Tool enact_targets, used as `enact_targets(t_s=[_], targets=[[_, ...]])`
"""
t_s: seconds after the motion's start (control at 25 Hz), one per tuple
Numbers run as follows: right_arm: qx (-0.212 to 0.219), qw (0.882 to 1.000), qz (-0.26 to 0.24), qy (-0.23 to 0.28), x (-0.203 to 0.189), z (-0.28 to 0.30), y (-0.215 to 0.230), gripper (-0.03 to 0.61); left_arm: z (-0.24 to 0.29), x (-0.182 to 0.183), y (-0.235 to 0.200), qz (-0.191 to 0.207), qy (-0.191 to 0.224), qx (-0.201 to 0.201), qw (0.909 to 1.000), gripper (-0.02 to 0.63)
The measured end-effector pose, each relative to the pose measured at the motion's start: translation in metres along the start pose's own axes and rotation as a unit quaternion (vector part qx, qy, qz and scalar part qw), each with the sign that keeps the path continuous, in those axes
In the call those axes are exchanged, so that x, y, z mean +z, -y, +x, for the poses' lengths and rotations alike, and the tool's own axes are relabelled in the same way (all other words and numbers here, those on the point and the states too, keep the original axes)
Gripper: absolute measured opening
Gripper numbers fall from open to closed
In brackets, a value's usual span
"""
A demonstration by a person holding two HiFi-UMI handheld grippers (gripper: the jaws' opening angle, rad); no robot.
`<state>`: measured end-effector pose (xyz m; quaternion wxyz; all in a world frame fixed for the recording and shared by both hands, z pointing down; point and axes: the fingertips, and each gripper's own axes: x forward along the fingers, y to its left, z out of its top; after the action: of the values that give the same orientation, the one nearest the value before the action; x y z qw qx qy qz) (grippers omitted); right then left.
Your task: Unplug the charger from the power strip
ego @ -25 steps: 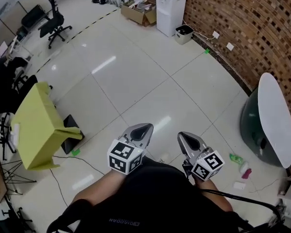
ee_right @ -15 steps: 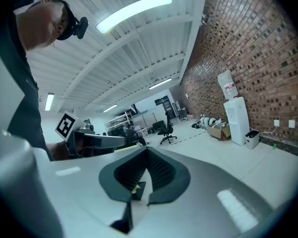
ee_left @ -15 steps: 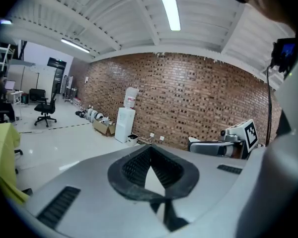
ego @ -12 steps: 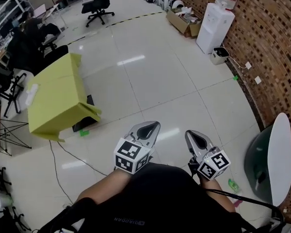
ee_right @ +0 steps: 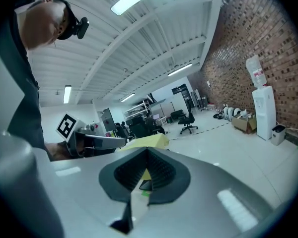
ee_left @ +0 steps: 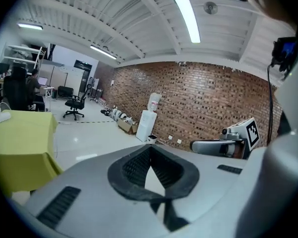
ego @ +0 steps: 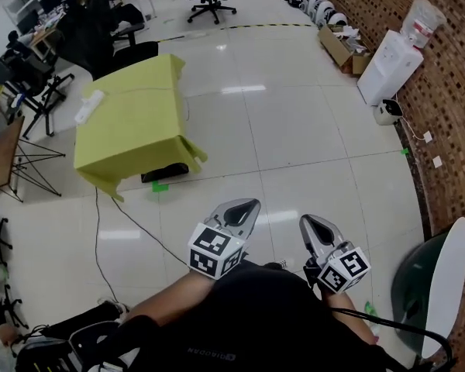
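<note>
Head view: power strip (ego: 91,105) (prob.; white bar, charger too small to see) lies on yellow-draped table (ego: 132,134), well apart from person. Closed & empty, left hand-held gripper (ego: 250,206) & right hand-held gripper (ego: 307,223) sit near torso, nothing reachable.

Power strip (ego: 91,106): a white, elongated bar lying flat on the yellow-covered table (ego: 139,126), close to the table's left edge in the head view, with its long axis set diagonally. At this range a charger in its sockets cannot be made out.
</note>
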<state>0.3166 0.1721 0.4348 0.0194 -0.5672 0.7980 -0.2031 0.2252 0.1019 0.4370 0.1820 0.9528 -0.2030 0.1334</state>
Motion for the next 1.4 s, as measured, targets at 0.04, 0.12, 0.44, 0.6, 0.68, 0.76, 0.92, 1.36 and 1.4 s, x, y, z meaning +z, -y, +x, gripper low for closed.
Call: enact_targets(t_s=[0.04,0.12,0.44,0.6,0.68,0.76,0.92,1.36,1.4], targets=[[0.005,1.000,-0.003,-0.005,-0.003,0.008,-0.011,0.003,-0.012,-0.002,-0.009,-0.003,0.004,0.006,1.0000,0.006],[0.016,1.000,-0.006,-0.014,-0.009,0.022,-0.031,0.003,-0.034,-0.005,-0.024,-0.010,0.012,0.018,0.9997,0.006],[0.096,0.994,-0.033,-0.049,-0.030,0.097,-0.114,0.003,-0.125,-0.028,-0.090,-0.041,0.030,0.091,0.9946,0.006],[0.146,0.986,-0.045,-0.064,-0.036,0.130,-0.156,0.003,-0.170,-0.035,-0.114,-0.052,0.044,0.133,0.9888,0.006],[0.173,0.981,-0.054,-0.072,-0.035,0.141,-0.174,0.003,-0.189,-0.035,-0.122,-0.058,0.053,0.156,0.9846,0.006],[0.194,0.976,-0.061,-0.077,-0.034,0.153,-0.191,0.003,-0.207,-0.036,-0.131,-0.065,0.061,0.176,0.9803,0.006],[0.234,0.965,-0.074,-0.093,-0.043,0.175,-0.225,0.003,-0.241,-0.048,-0.147,-0.082,0.074,0.212,0.9710,0.006],[0.327,0.934,-0.084,-0.119,-0.049,0.232,-0.267,0.003,-0.290,-0.048,-0.188,-0.109,0.105,0.310,0.9386,0.006],[0.335,0.931,-0.084,-0.120,-0.048,0.239,-0.269,0.003,-0.293,-0.046,-0.192,-0.109,0.106,0.318,0.9357,0.006]])
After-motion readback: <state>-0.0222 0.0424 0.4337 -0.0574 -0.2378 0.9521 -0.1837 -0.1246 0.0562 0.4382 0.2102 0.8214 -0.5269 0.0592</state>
